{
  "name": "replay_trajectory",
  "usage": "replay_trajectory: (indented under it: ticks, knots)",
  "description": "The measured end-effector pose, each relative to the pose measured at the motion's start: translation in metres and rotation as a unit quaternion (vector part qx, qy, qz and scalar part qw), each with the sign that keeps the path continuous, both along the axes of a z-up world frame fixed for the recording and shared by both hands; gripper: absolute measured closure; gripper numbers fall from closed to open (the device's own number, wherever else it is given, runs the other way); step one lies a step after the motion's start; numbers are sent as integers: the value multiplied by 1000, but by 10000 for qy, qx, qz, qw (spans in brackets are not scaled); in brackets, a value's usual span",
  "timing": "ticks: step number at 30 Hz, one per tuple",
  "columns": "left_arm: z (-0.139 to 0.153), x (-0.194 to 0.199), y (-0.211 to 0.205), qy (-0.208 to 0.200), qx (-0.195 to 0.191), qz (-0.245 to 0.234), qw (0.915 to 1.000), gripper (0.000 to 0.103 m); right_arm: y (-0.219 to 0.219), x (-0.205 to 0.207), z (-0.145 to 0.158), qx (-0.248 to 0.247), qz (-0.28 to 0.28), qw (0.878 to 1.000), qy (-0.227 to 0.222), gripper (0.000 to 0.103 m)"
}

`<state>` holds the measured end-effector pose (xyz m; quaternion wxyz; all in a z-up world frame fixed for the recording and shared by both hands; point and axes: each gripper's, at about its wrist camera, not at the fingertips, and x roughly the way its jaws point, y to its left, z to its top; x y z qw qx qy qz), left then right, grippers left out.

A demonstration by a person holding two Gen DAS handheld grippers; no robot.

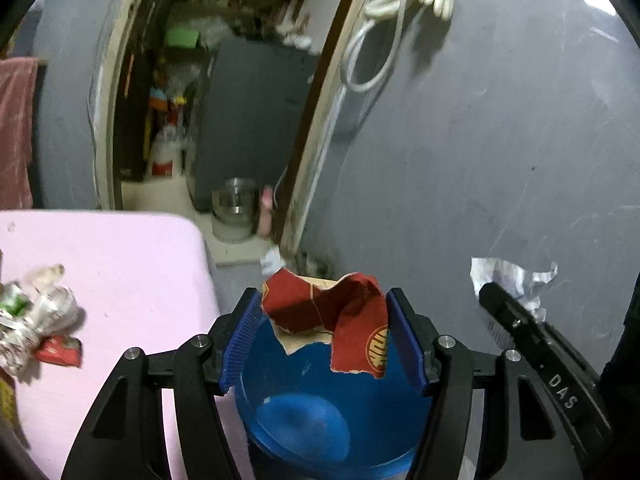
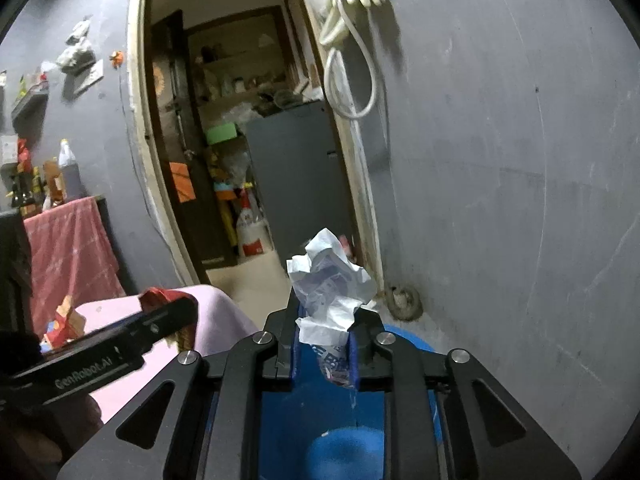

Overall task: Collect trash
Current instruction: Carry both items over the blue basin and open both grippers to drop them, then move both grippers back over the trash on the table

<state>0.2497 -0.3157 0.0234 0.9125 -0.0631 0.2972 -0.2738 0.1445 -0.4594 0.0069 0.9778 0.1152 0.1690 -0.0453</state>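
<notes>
Left gripper (image 1: 325,334) points forward and somewhat down, blue ribbed pads (image 1: 240,338) standing fairly wide and pressing in on a torn red cardboard scrap (image 1: 332,320) from both sides. Right gripper (image 2: 325,346) sits just beside it on the right (you can see each one's black finger poking into the other's view), tilted down a bit less, jaws nearly together and pinched on a crumpled white wrapper (image 2: 330,280). Both point roughly the same way.
</notes>
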Motion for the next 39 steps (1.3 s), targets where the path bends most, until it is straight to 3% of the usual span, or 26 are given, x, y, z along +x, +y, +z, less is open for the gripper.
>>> replay_trajectory:
  ticks: [6,8,13,17,28,30,32,39]
  knots:
    - [-21,17,2,508,1,23,9987,43,-6,13,-10,126,9,9994,325,82]
    - [-24,18,3,593,-2,30,9982,42,-8,15,-11,147,10,9992,373,72]
    - [-24,19,1,658,41,32,9978,41,-9,18,-9,160,8,9992,365,70]
    - [-23,17,-1,563,87,10,9984,35,-10,19,-9,182,-8,9993,334,59]
    - [-12,14,9,426,66,271,9987,33,-16,18,-3,271,-123,9994,200,51]
    - [-6,11,14,330,74,338,9989,29,-15,16,2,253,-168,9995,107,45]
    - [0,8,19,235,51,380,9990,27,-12,13,7,250,-206,9995,-21,29]
    - [28,-13,52,-355,119,695,9969,16,6,1,28,91,-231,9983,-520,11]
